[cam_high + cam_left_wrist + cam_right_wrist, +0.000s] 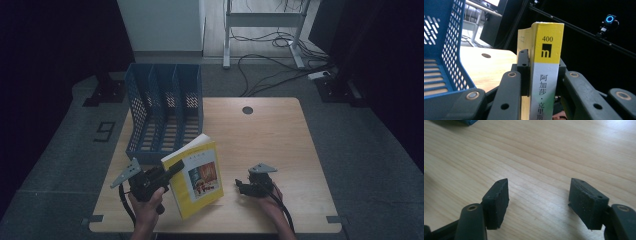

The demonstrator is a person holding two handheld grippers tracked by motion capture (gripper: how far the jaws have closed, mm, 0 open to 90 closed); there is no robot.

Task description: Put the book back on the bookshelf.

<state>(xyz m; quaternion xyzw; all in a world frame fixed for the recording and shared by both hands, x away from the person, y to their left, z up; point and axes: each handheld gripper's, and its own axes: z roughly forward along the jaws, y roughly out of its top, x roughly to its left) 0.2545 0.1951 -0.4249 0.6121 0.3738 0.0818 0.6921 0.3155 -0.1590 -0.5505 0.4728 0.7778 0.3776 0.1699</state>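
The wooden table [280,140] takes up the middle of the high view, its light top running from the centre down to the lower edge, with a small dark round hole [247,110] near its far side. In the upper left part of the tabletop stands a blue file rack [165,112] with perforated walls and three slots, open toward the camera; its mesh wall also rises along the left edge of the left gripper view.

Just below the rack, at lower centre-left of the high view, is the yellow book [196,177], lifted off the table and tilted, its front cover with a small picture facing up and its pages fanning slightly at the top edge. In the left gripper view the book's spine stands upright in the middle of the frame, yellow above and pale below, with dark printed characters.

The left gripper [165,176] sits at the lower left of the high view, held in a hand [147,207] coming in from the bottom edge. Its jaws are clamped on the book's spine side, one pad pressed against each cover.

The right gripper [245,186] is at lower centre-right of the high view, well apart from the book and low over the table. In the right gripper view its jaws stand wide apart with nothing between them, bare wood showing in the gap
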